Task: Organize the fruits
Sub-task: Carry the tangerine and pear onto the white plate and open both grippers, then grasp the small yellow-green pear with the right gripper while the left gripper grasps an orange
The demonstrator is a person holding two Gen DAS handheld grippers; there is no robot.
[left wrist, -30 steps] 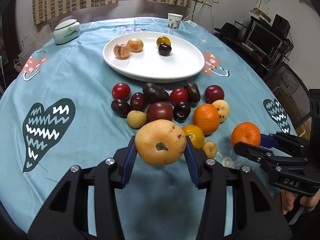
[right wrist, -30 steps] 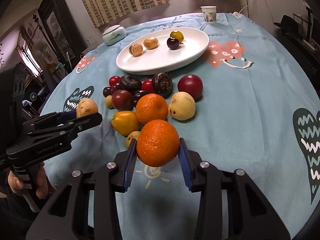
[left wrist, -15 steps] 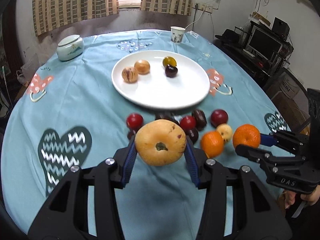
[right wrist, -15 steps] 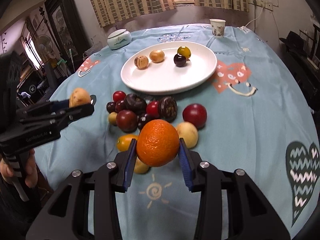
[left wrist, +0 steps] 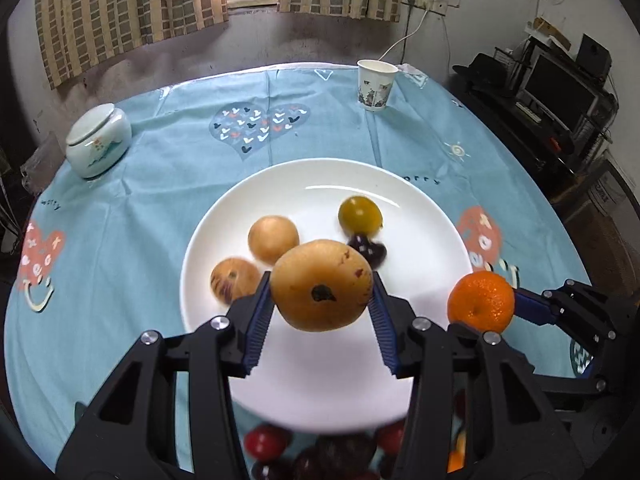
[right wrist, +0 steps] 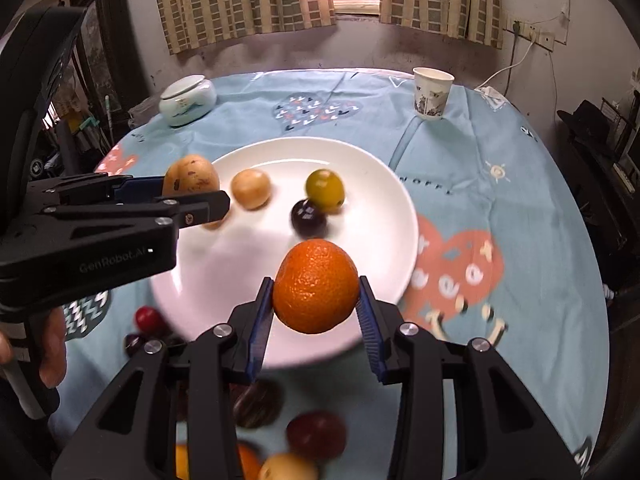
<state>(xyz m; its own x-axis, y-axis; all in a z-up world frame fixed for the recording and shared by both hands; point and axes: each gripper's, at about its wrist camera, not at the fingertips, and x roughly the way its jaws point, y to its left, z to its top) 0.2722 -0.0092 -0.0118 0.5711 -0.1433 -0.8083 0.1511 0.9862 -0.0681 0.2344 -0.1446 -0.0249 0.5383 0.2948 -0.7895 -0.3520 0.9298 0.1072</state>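
Observation:
My left gripper is shut on a large yellow-brown pear and holds it above the white plate. My right gripper is shut on an orange and holds it above the plate's near right rim. The plate holds two tan fruits, a yellow-green one and a dark plum. The orange also shows in the left wrist view, and the pear in the right wrist view.
Several loose red, dark and orange fruits lie on the blue tablecloth in front of the plate. A paper cup stands at the back right and a white lidded jar at the back left.
Both grippers have moved forward from the fruit pile to above the plate, each still holding its fruit. The loose fruits now lie below and behind the fingers.

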